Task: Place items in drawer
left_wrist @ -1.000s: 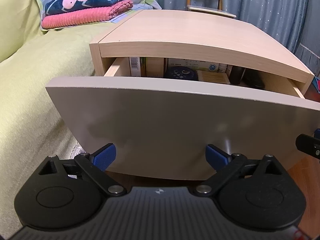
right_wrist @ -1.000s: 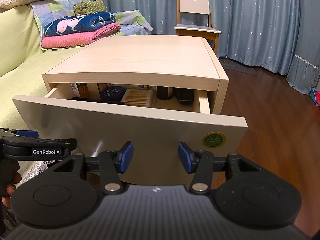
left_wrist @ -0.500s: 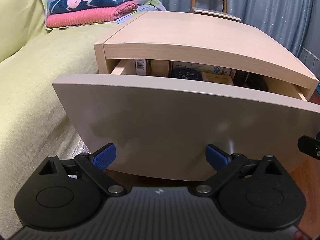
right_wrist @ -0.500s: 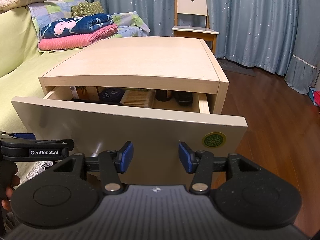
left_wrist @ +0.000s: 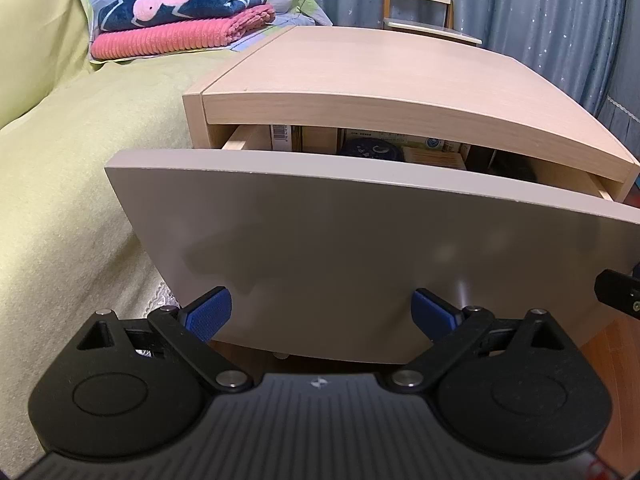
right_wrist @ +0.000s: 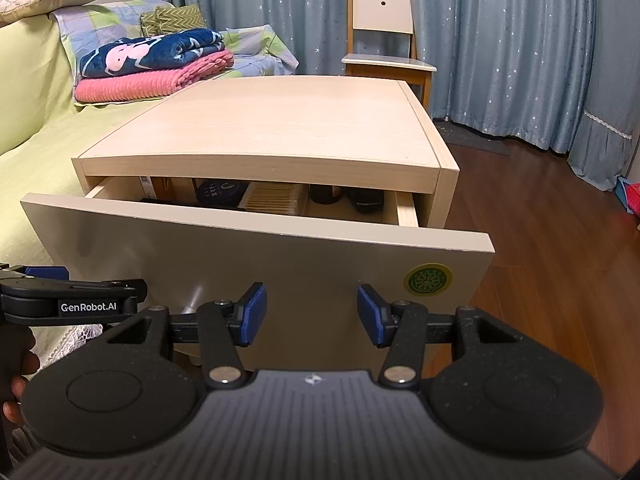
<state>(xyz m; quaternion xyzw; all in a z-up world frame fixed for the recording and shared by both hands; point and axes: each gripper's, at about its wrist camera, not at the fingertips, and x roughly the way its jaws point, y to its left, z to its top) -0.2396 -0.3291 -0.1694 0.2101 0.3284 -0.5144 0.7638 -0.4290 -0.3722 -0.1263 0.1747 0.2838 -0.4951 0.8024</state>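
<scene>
2 grippers, both empty with jaws spread apart: left gripper (left_wrist: 322,312) wide, right gripper (right_wrist: 308,312) narrower. 1 drawer (right_wrist: 256,252) partly pulled out of 1 light wood nightstand (right_wrist: 272,128); the grey front panel sits just ahead of both grippers' blue pads, contact unclear. The drawer's long axis runs left-right and it opens toward the cameras. Inside, partly hidden under the top: 1 barcode box (right_wrist: 146,186) at far left, 1 dark round case (right_wrist: 220,194), 1 box of cotton swabs (right_wrist: 274,200), 2 dark containers (right_wrist: 344,196) at right. 1 green round sticker (right_wrist: 428,279) on the panel's right. 2 folded blankets (right_wrist: 156,68) on the bed, 1 chair (right_wrist: 386,40) behind.
</scene>
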